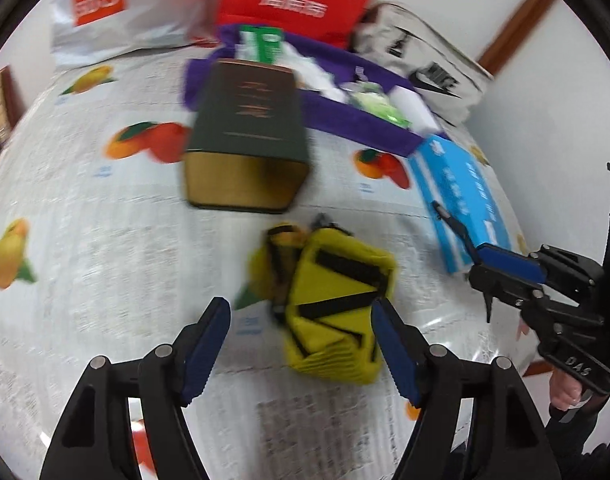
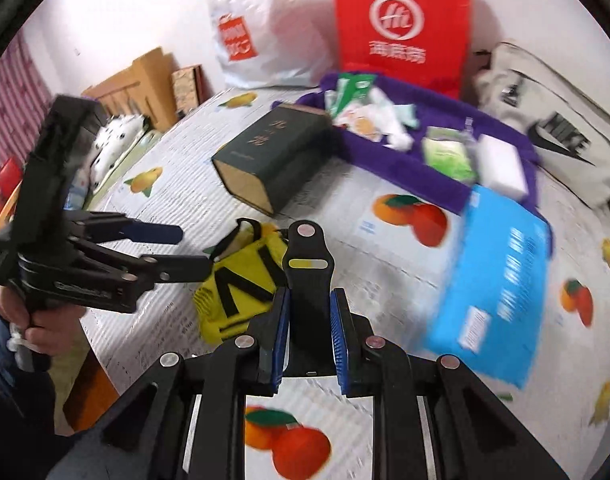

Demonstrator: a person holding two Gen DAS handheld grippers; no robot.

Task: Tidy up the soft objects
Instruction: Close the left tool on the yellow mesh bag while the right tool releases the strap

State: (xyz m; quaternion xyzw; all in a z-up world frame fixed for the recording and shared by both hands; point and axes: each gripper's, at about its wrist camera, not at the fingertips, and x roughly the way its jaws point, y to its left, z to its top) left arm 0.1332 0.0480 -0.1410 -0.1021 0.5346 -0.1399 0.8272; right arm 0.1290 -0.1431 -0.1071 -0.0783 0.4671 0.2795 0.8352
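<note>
Right gripper [image 2: 309, 320] clamps black strap [image 2: 308, 264]; left gripper [image 1: 301, 344] gapes.

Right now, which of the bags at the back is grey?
The Nike bag, slumped at the right beside the purple tray. The red bag stands upright in the middle; the white Miniso bag stands left of it.

Both pictures were bright and evenly lit by soft, diffuse light, with no hard glare. A short dark shadow lay under the near end of the dark green rectangular box [image 1: 247, 136]. Motion blur smeared the left wrist view most: the crumpled yellow and black fabric pouch [image 1: 329, 304] and the print on the fruit-patterned tablecloth [image 1: 85, 240] were soft. In the right wrist view the blue cardboard box [image 2: 493, 284] was streaked. Fisheye distortion bowed the table and left black corners in both.
</note>
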